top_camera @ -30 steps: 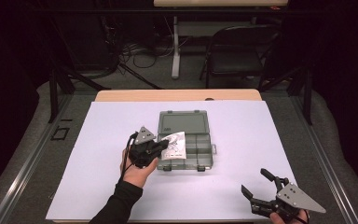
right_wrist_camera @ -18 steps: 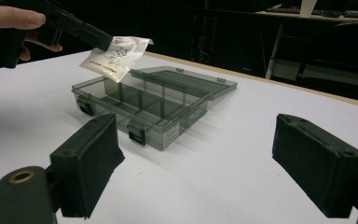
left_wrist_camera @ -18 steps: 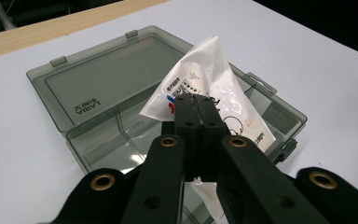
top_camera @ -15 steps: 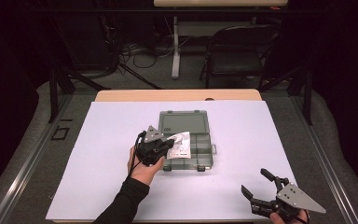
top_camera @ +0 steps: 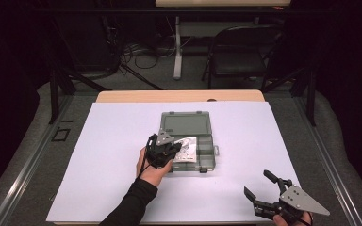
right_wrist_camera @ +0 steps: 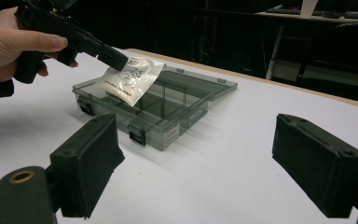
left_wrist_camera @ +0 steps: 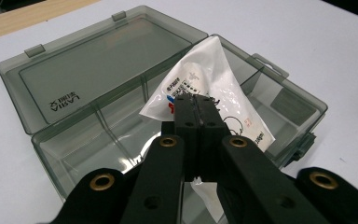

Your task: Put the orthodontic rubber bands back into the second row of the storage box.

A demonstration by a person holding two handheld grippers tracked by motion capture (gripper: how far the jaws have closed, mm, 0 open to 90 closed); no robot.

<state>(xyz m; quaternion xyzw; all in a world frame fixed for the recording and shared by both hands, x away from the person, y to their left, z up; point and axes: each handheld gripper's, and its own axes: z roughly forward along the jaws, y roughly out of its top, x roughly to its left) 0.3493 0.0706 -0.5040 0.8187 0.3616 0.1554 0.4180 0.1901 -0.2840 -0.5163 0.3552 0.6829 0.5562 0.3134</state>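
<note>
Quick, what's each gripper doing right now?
Left gripper: shut on the white packet, over the open grey box.
Right gripper: open, holding nothing.

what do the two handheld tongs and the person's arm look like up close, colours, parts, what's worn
Both tongs are black. The left tongs have two flat rectangular jaws on arms with brass-ringed pivot holes, a grey three-cornered plate on top and a thin black cable looping beside the hand. The right tongs carry a larger grey three-cornered plate with small holes; their pads are matte black blocks. A black sleeve covers the left forearm.
</note>
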